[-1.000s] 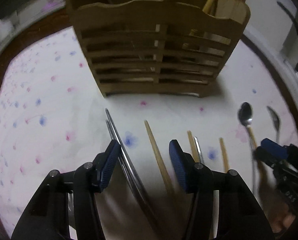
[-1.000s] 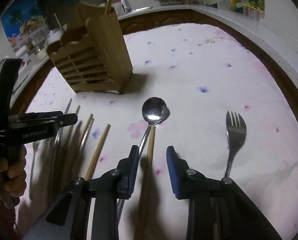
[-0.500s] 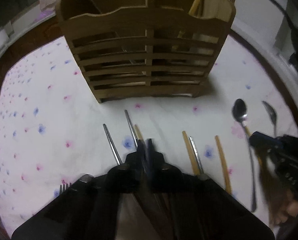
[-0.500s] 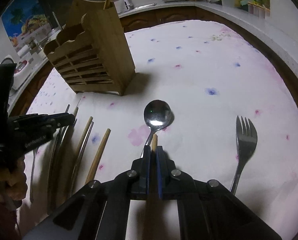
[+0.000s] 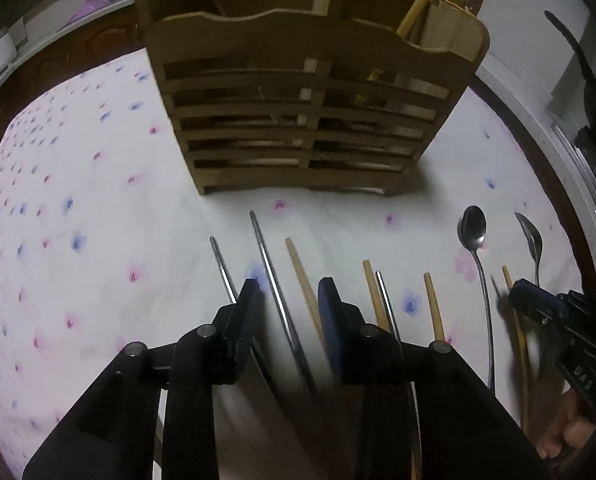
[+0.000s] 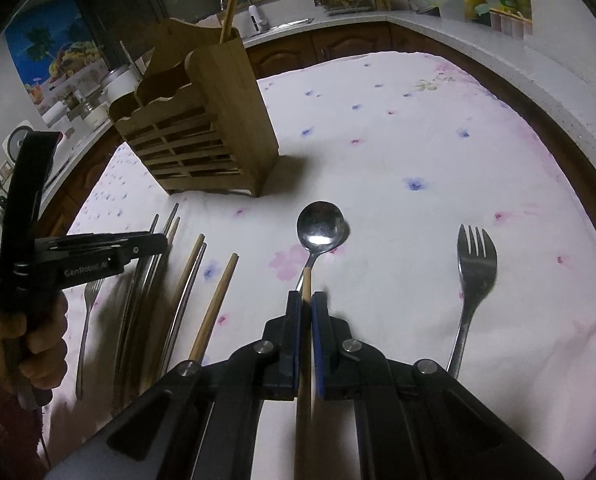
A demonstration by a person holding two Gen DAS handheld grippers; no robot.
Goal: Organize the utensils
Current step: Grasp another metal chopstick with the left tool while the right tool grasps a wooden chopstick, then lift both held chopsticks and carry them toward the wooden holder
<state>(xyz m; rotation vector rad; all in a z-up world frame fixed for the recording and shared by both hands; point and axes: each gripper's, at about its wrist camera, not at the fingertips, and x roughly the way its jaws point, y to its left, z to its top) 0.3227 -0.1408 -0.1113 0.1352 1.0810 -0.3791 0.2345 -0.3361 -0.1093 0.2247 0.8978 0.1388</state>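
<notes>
A slatted wooden utensil holder (image 5: 310, 104) stands on the flowered cloth; it also shows in the right wrist view (image 6: 202, 132) with one chopstick (image 6: 231, 4) in it. My left gripper (image 5: 288, 296) is open above a metal chopstick (image 5: 272, 276) and a wooden chopstick (image 5: 302, 280) lying between its fingers. My right gripper (image 6: 305, 300) is shut on a wooden chopstick (image 6: 307, 280) and holds it off the cloth. It also shows in the left wrist view (image 5: 538, 304). Several more chopsticks lie in a row (image 6: 194, 272).
A metal spoon (image 6: 320, 232) lies just ahead of my right gripper and a fork (image 6: 472, 276) to its right. A small fork (image 6: 88, 320) lies at the far left. A kitchen counter (image 6: 478, 36) surrounds the table.
My left gripper shut half a second ago and has opened again; the metal and wooden chopsticks lie between its fingers. My right gripper closed on the wooden chopstick and lifted it.
</notes>
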